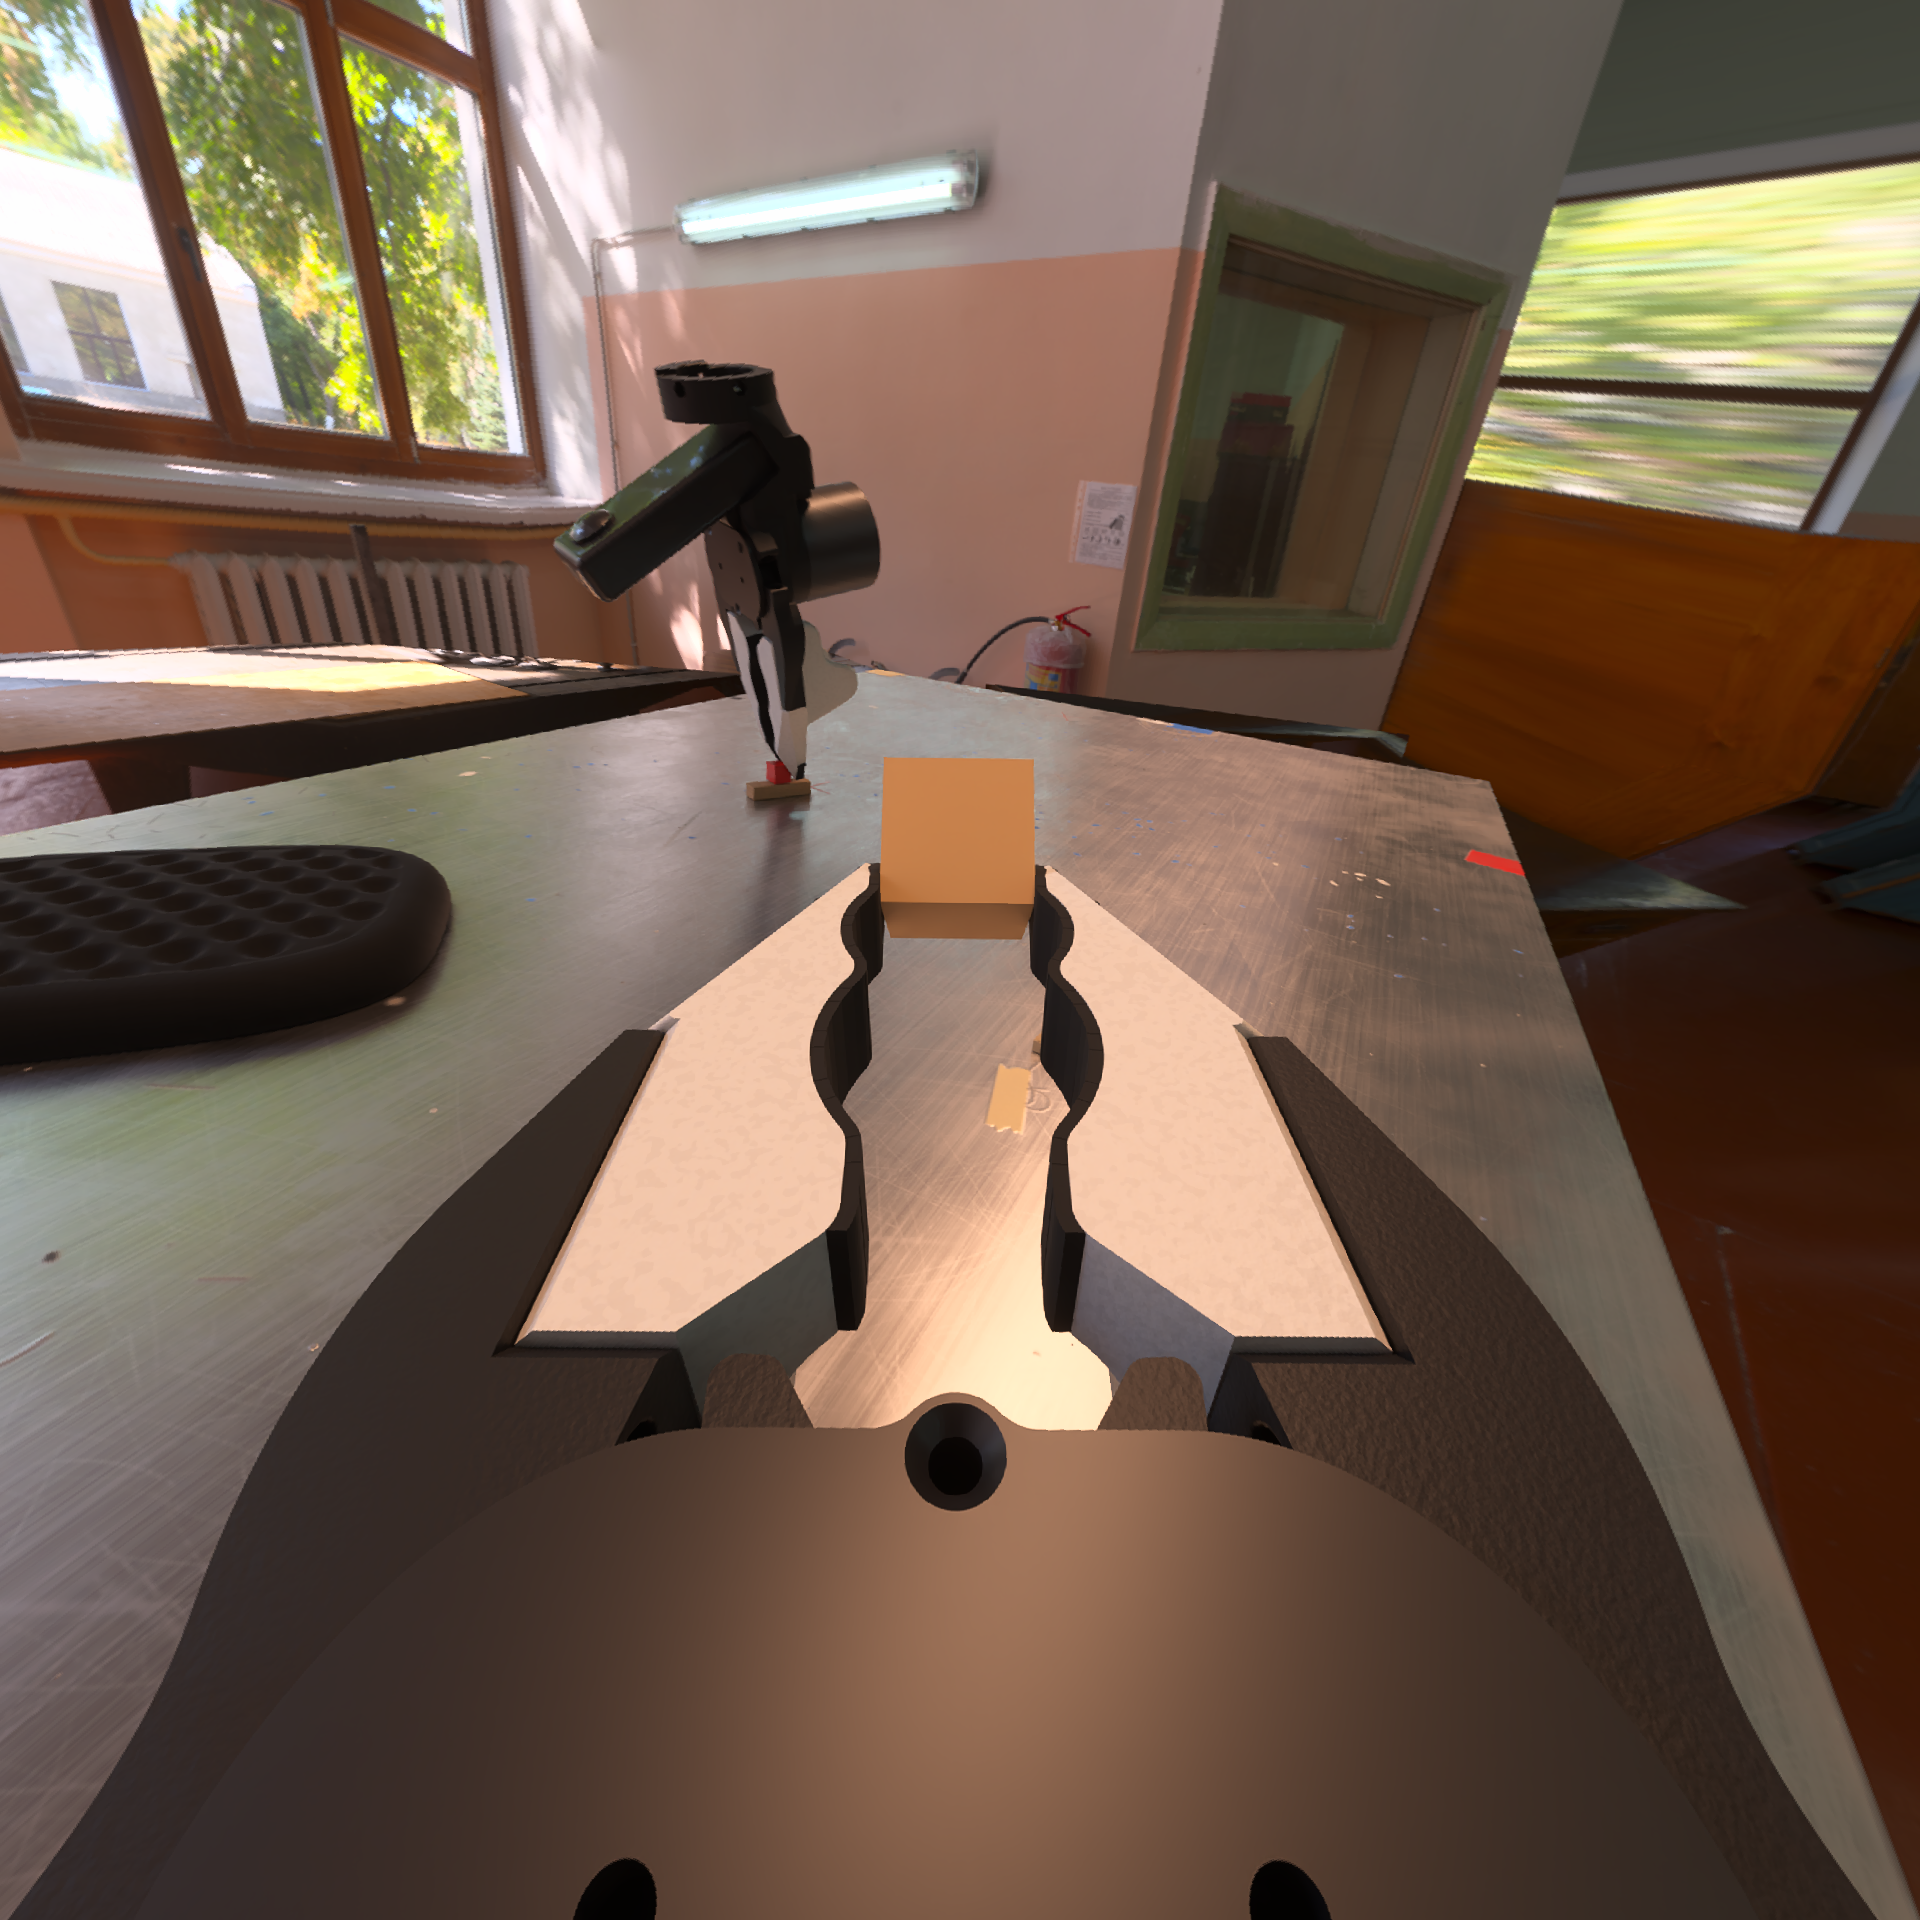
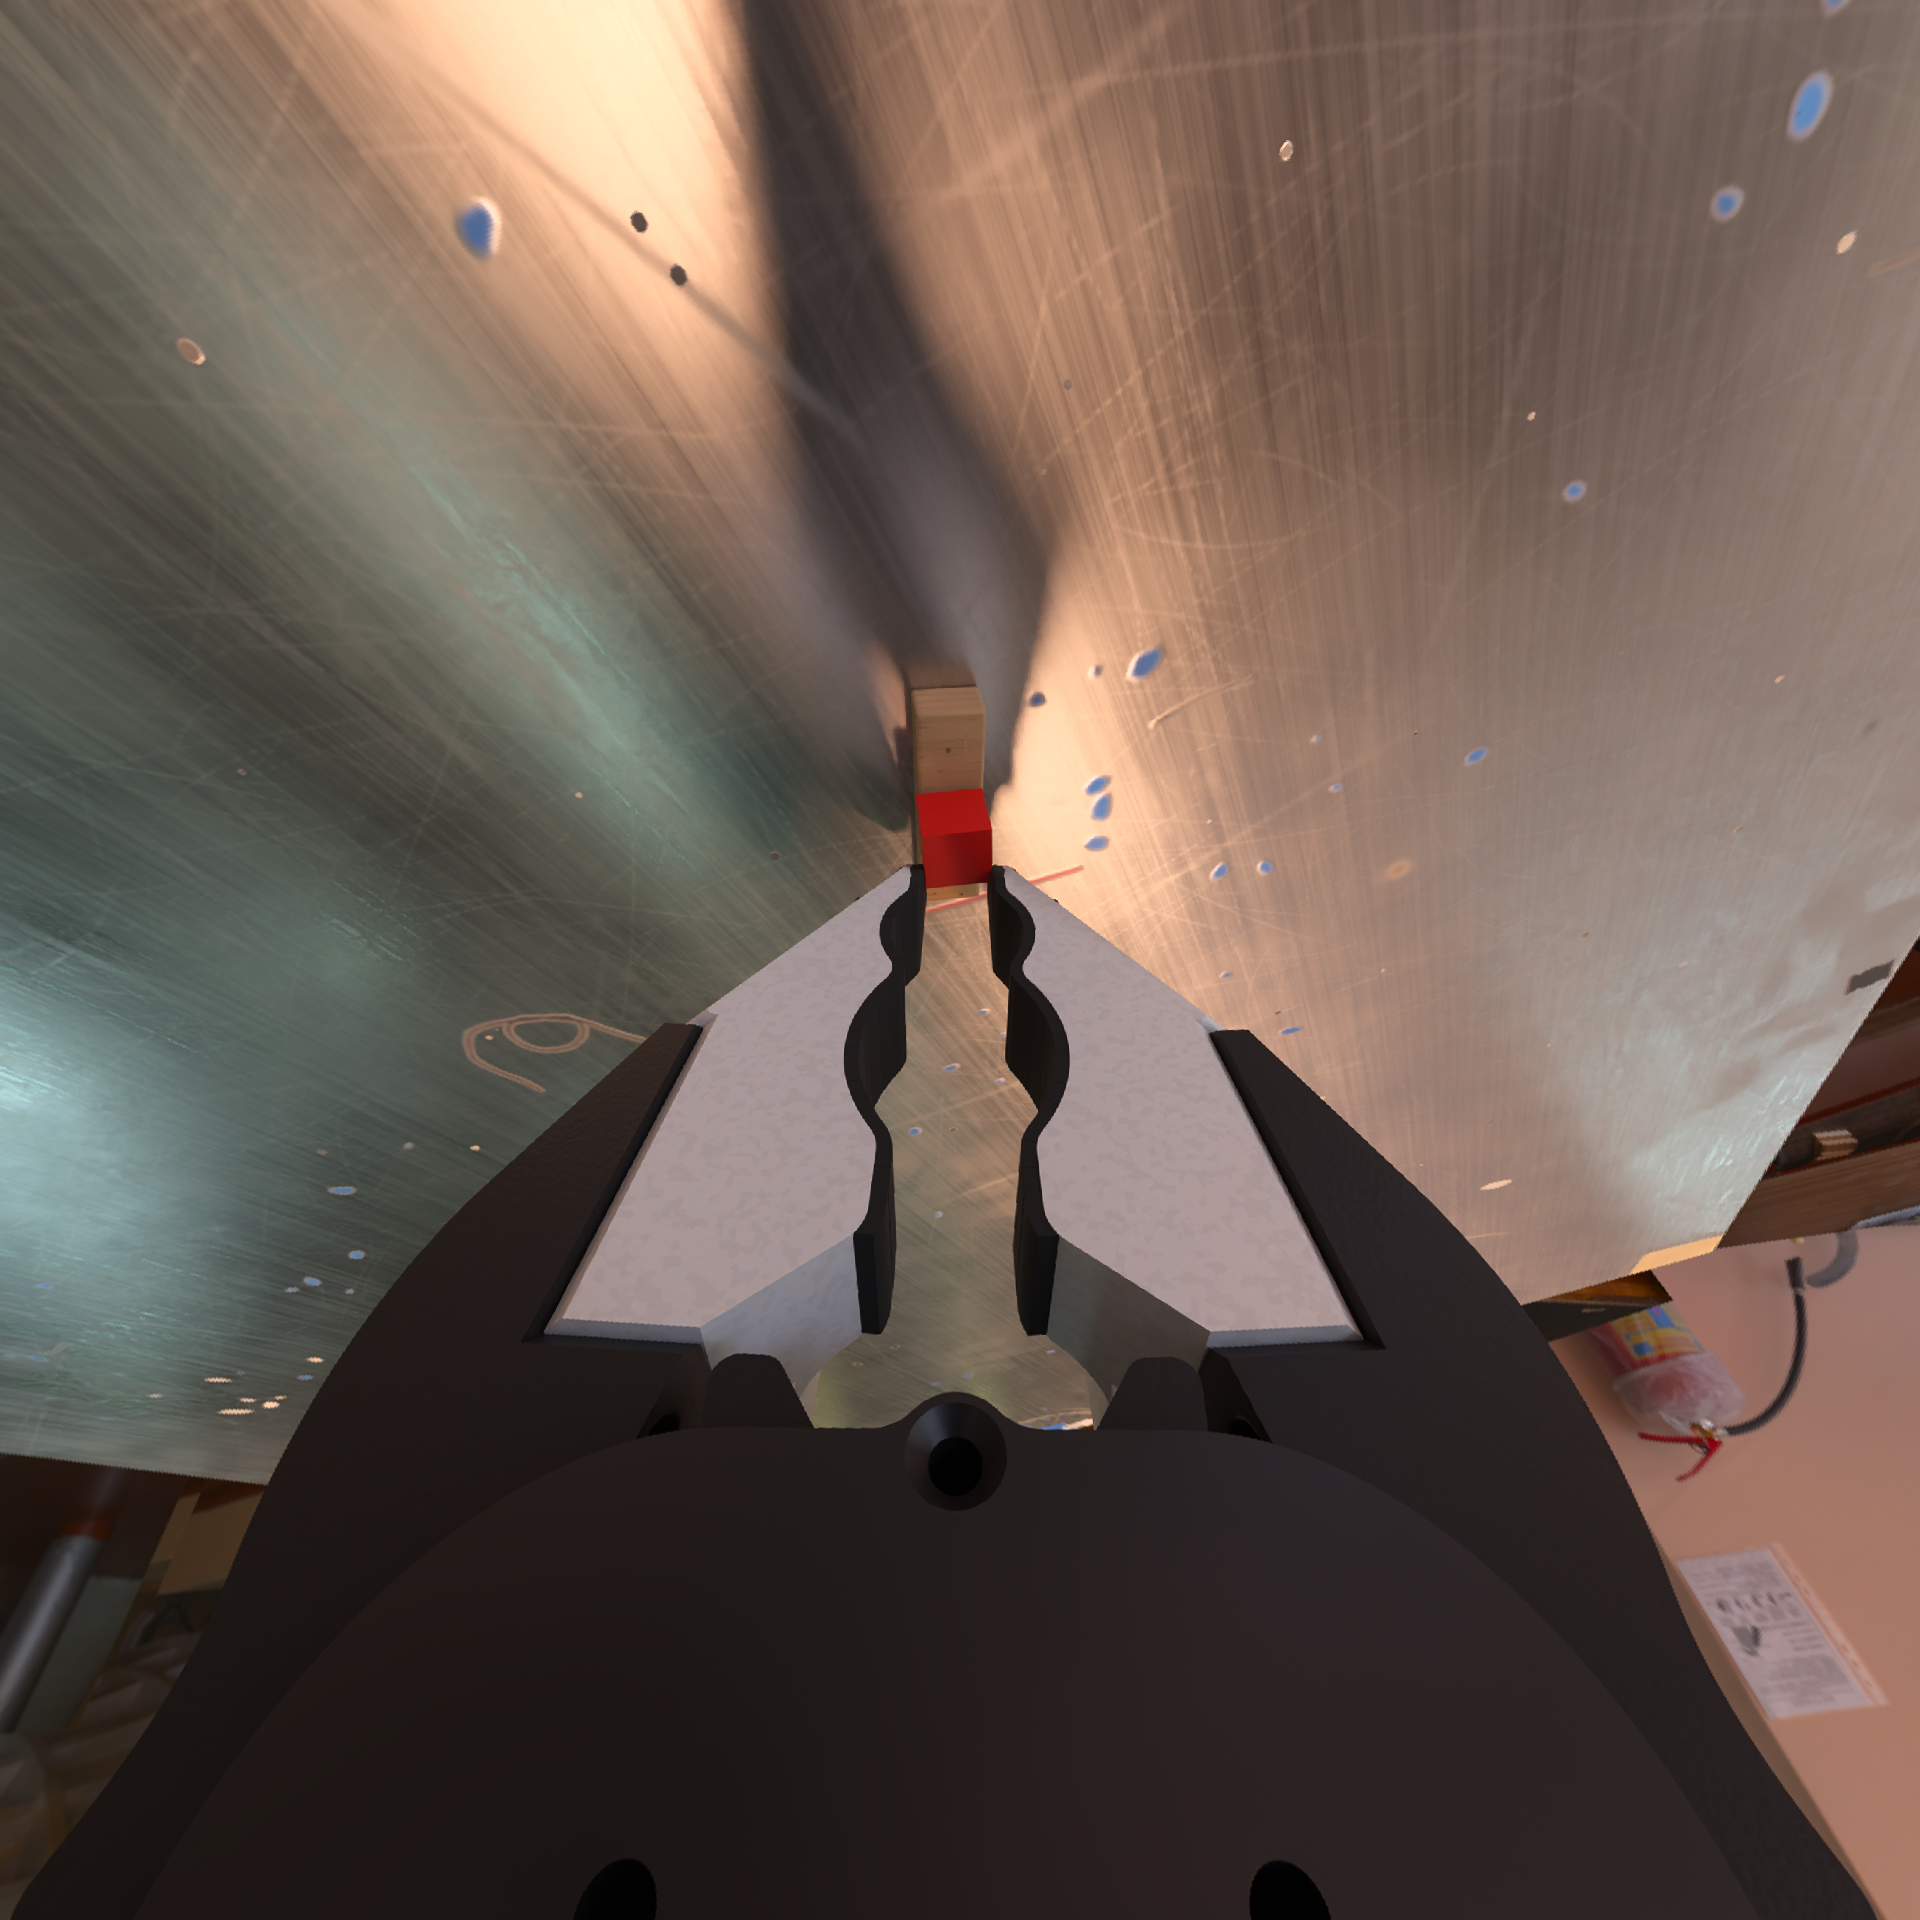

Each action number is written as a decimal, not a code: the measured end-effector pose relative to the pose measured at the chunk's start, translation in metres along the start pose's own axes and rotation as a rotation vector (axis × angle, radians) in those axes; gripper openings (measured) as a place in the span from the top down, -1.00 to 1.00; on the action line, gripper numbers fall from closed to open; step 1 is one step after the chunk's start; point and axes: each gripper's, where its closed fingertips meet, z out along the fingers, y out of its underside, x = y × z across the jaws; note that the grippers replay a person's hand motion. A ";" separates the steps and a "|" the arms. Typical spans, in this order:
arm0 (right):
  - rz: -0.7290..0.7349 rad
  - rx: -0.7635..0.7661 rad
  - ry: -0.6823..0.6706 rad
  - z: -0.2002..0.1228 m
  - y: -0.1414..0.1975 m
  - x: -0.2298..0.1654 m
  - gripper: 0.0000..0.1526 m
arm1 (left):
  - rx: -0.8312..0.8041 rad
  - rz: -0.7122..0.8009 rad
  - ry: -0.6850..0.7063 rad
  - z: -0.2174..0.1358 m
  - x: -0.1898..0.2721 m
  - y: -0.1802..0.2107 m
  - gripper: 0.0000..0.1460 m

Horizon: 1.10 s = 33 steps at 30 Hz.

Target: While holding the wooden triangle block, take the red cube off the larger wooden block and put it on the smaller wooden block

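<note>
My left gripper [image 1: 956,883] is shut on the wooden triangle block [image 1: 956,831] and holds it above the metal table [image 1: 1247,935]. A small wooden block [image 1: 1006,1099] lies on the table below, seen between my fingers. Farther off, my right gripper [image 1: 781,753] points down at the red cube [image 1: 775,771], which sits on another wooden block [image 1: 778,792]. In the right wrist view the red cube [image 2: 953,833] rests on one end of that block [image 2: 945,738]. My right gripper [image 2: 956,878] has its tips against the cube's two sides, with the gap matching the cube's width.
A black honeycomb pad [image 1: 197,945] lies on the table at the left. The table's right edge [image 1: 1538,935] drops to the floor, with a red tape mark [image 1: 1494,862] near it. A second table [image 1: 312,686] stands behind.
</note>
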 end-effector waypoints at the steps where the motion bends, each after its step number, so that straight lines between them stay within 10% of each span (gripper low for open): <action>1: 0.004 0.010 0.000 -0.001 0.000 -0.001 0.85 | 0.003 0.000 -0.006 -0.001 -0.001 -0.001 0.62; 9: 0.013 0.270 -0.032 -0.055 -0.006 -0.032 0.85 | 0.008 -0.005 -0.040 -0.004 -0.006 -0.002 0.62; 16: -0.227 0.582 -0.143 -0.127 -0.015 -0.173 0.85 | 0.001 -0.008 -0.057 -0.005 -0.009 -0.002 0.62; 23: -0.394 0.506 -0.184 -0.065 -0.021 -0.293 0.85 | 0.003 -0.015 -0.064 -0.005 -0.010 -0.002 0.62; 30: -0.375 0.519 -0.162 -0.046 -0.025 -0.308 0.84 | -0.001 -0.020 -0.064 -0.005 -0.011 0.000 0.62; 33: -0.333 0.566 -0.175 -0.069 -0.020 -0.288 0.45 | -0.004 -0.023 -0.063 -0.005 -0.011 0.000 0.62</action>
